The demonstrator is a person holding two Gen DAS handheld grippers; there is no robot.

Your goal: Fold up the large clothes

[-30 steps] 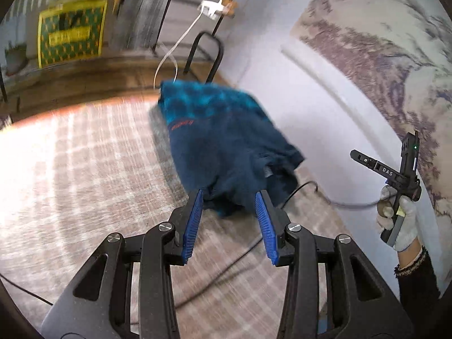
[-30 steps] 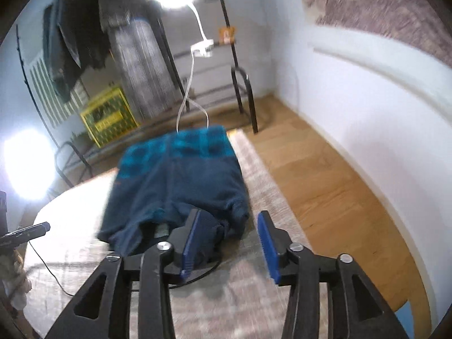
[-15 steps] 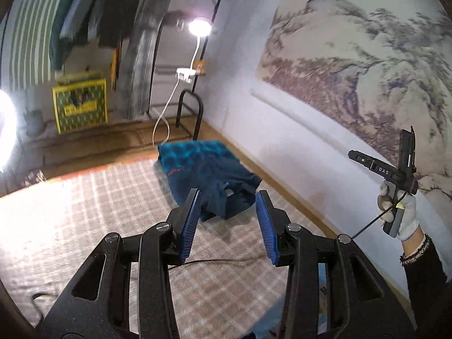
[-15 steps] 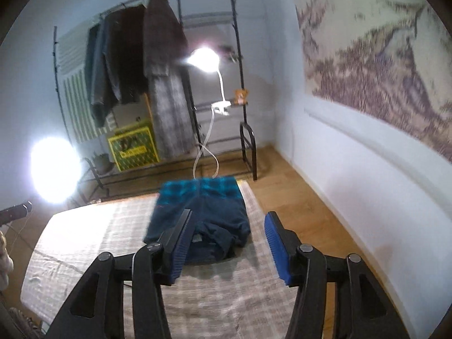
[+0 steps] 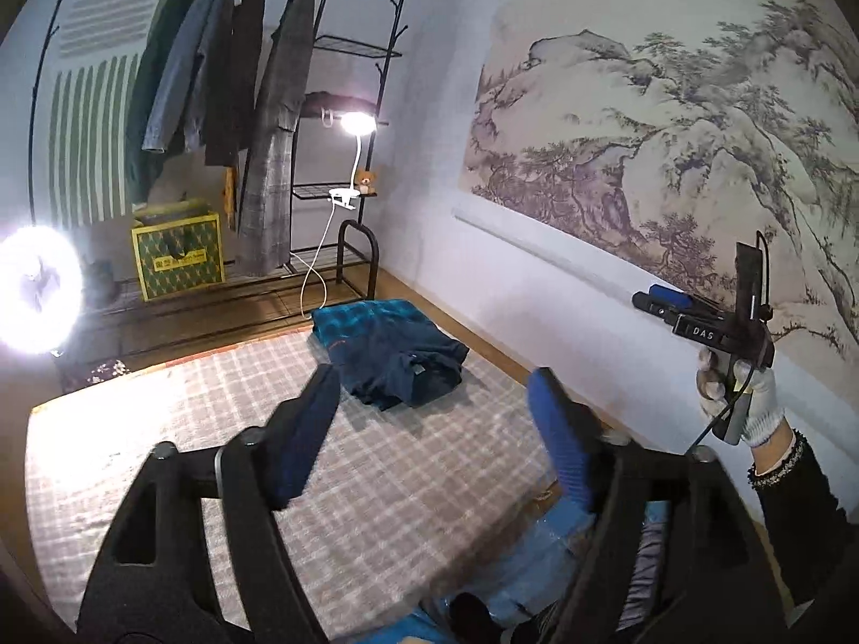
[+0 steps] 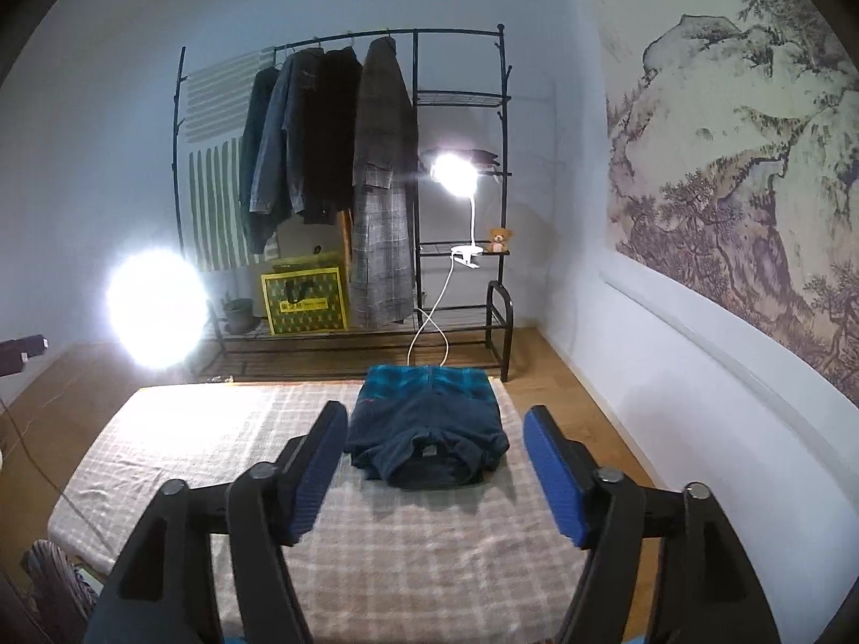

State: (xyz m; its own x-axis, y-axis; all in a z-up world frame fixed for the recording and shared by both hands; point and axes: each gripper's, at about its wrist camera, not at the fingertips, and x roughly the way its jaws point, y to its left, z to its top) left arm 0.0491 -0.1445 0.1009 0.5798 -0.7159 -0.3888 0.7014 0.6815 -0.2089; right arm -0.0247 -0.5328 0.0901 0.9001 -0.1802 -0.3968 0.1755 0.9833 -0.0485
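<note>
With the folded navy fleece garment (image 6: 427,437) lying well ahead of both tongs, left tongs (image 5: 429,429) and right tongs (image 6: 435,472) having just been opening and empty, we judge the fold complete and fetch the next garment.

left gripper (image 5: 432,429): black frame, blue ribbed pads | right hand (image 5: 743,392): white glove, black sleeve, beaded bracelet

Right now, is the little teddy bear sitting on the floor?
No, the teddy bear sits on a shelf of the clothes rack, beside the clip lamp.

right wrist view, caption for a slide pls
Open right gripper held above a folded blue garment on a checked mat.
</note>
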